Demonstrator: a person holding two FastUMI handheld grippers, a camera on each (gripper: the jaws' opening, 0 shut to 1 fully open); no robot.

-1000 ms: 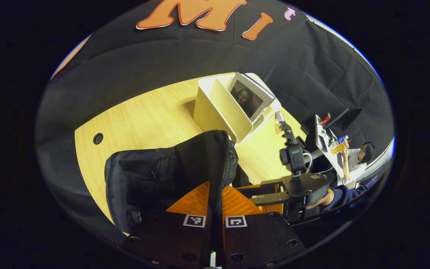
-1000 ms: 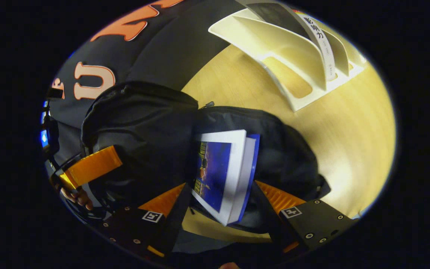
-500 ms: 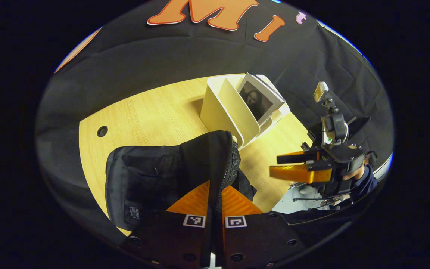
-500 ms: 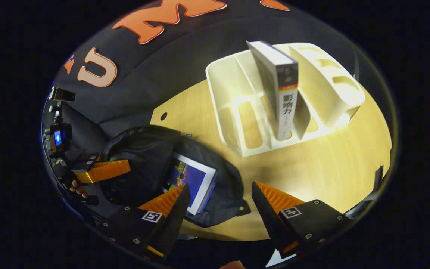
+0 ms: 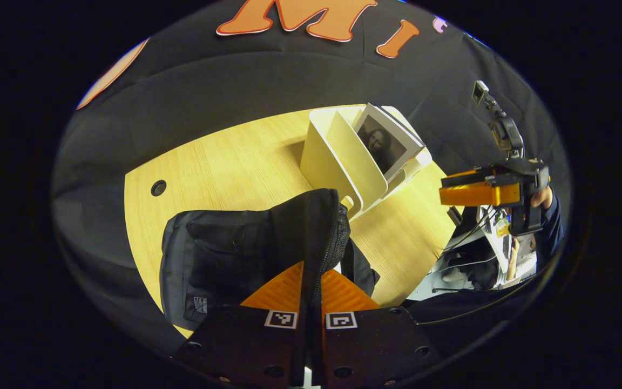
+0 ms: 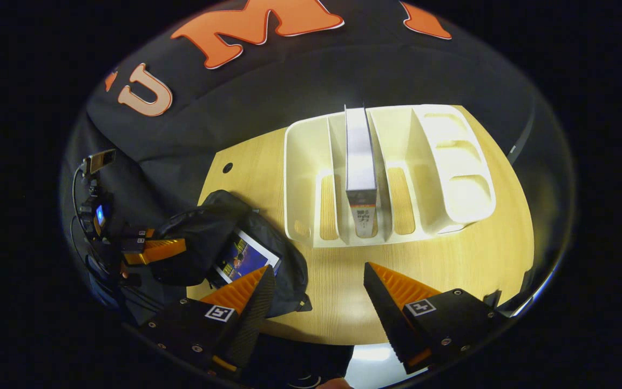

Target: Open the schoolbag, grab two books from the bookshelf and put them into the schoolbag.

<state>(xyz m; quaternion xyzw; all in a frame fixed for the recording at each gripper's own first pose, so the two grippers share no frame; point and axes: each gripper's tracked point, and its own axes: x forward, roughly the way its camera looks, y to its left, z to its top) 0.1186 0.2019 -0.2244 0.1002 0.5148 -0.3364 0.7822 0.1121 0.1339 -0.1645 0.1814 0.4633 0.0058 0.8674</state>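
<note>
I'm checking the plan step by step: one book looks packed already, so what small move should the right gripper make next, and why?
Probably move the right gripper forward toward the book standing upright in the bookshelf. Its jaws stand open and empty, lined up roughly below that spine. A blue book already sits in the schoolbag, which the left gripper holds open by its flap.

Desk (image 6: 451,281): pale wood grain, smooth, slight sheen. Schoolbag (image 5: 224,254): matt black cloth. Bookshelf (image 6: 451,162): smooth cream plastic. Book (image 6: 243,258) in bag: glossy paper cover.
</note>
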